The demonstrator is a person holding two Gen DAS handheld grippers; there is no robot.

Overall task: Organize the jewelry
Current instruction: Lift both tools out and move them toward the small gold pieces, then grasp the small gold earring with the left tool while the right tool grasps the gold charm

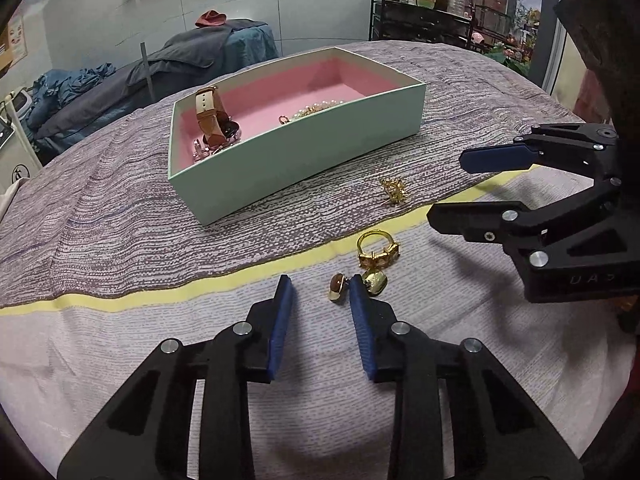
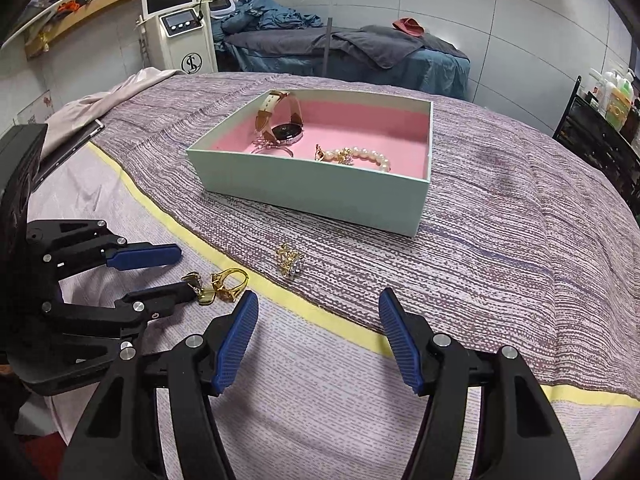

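Your left claw (image 1: 320, 292) stands narrow and empty beside gold earrings (image 1: 360, 284) and a ring (image 1: 378, 250); your right claw (image 2: 318, 312) hovers wider, empty. A brooch (image 2: 290, 262) lies beyond, the mint box (image 2: 320, 188) farther on the bed (image 2: 520, 240).

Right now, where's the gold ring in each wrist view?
Left wrist: gold ring centre-right, just below the yellow stripe, above the left gripper.
Right wrist: gold ring lower left, beside the left gripper.
Shared landmark: green box.
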